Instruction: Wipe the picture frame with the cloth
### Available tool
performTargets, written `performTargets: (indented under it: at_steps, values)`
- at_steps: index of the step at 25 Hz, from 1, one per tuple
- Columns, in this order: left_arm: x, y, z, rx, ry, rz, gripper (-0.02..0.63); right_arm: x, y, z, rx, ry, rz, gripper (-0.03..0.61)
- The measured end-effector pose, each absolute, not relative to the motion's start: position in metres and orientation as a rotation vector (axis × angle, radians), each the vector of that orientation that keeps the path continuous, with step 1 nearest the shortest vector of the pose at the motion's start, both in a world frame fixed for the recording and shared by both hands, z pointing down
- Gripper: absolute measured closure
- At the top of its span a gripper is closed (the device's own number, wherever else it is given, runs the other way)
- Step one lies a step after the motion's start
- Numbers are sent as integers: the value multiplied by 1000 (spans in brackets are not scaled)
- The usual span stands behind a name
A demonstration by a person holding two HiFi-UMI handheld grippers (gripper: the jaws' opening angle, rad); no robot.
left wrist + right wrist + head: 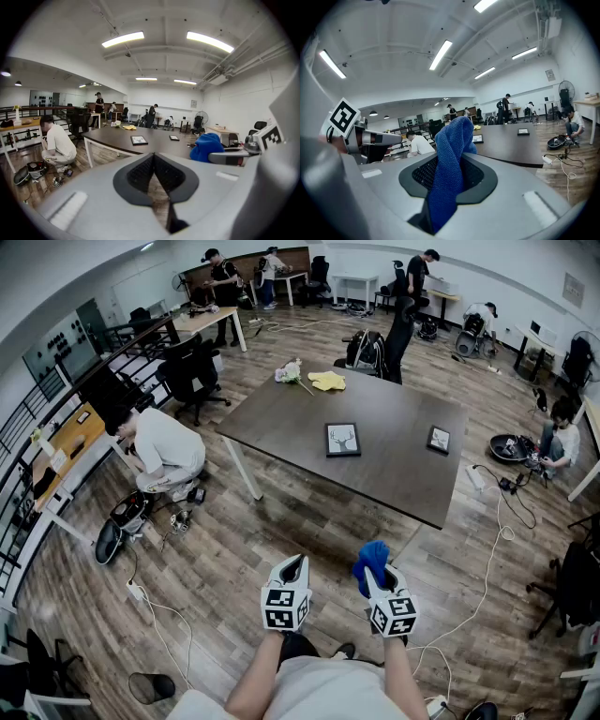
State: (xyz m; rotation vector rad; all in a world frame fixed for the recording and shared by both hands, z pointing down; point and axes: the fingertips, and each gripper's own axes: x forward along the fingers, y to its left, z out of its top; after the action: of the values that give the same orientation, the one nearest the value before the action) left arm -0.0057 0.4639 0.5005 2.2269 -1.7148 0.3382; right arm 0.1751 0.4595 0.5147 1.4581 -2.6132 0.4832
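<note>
With the blue cloth clamped in the right tongs and the left tongs closed on nothing, the picture frame, flat on the surface well ahead of both, should first be approached squarely.

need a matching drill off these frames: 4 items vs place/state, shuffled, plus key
1. blue terry cloth
2. left claw
3. larger black picture frame
4. yellow cloth

A. far end of the dark wooden table
B. shut, nothing in it
C. clamped in the right claw
D. middle of the table

Pairs: 1-C, 2-B, 3-D, 4-A
</note>
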Motion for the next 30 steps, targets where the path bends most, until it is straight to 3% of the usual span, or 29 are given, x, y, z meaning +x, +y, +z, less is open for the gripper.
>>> performTargets:
  at_steps: [19,30]
  values:
    - [-19,460,523,2191,-1646,352,561,170,438,529,1486,-2640,615,482]
    - [-67,347,521,2223,-1569,344,561,121,345,529,1554,-2589,638,481]
